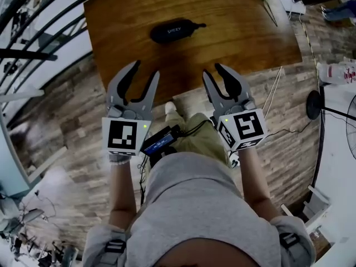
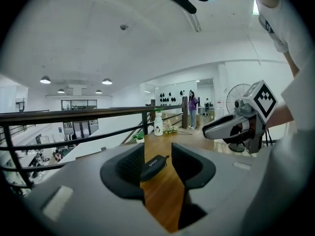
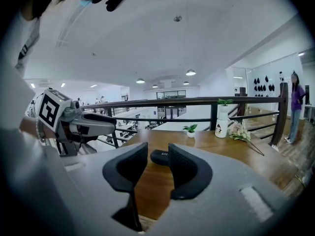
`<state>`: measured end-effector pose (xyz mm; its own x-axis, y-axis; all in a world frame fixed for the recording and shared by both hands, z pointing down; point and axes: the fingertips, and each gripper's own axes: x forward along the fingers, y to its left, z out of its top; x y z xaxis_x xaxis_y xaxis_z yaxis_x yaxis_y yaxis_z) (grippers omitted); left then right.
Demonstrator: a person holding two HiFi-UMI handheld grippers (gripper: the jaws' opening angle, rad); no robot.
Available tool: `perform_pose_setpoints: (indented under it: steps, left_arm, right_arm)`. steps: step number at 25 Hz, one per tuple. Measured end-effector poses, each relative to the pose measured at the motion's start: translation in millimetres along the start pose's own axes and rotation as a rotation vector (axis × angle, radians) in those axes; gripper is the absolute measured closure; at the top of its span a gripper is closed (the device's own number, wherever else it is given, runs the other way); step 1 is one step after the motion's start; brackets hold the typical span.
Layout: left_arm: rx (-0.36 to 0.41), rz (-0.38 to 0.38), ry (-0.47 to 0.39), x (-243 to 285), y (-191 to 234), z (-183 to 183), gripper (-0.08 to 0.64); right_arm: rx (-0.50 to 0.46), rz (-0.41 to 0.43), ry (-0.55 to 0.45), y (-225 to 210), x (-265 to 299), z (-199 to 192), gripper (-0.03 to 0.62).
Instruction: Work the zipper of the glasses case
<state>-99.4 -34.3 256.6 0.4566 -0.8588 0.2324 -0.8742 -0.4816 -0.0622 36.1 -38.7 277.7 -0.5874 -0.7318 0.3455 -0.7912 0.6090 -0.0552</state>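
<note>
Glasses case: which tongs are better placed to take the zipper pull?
Right, likely. Both tongs hang open and empty, short of the glasses case, but its pull tab sticks out at the end nearer the right tongs; the left tongs face the plain end.

Glasses case half hidden behind a finger — its zipper too small to read.
</note>
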Motion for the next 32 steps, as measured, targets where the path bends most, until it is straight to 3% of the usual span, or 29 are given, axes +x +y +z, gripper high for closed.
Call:
perform_pose_setpoints:
  steps: [9,23,32]
  left_arm:
    - [0.073,-0.046,0.069,27,4,-23,0.388]
    - [0.297,-0.145,0.234,98,11,-81,0.328]
    - [0.391,-0.170,0.300,135,14,-107,0.311]
  right_arm:
    - [0.000,0.020,0.038,-9,25,-11,0.465]
    - [0.044,0.000,0.109,-50,72,-41,0.465]
    - [0.077,-0.011,0.152,-70,86,-64,0.465]
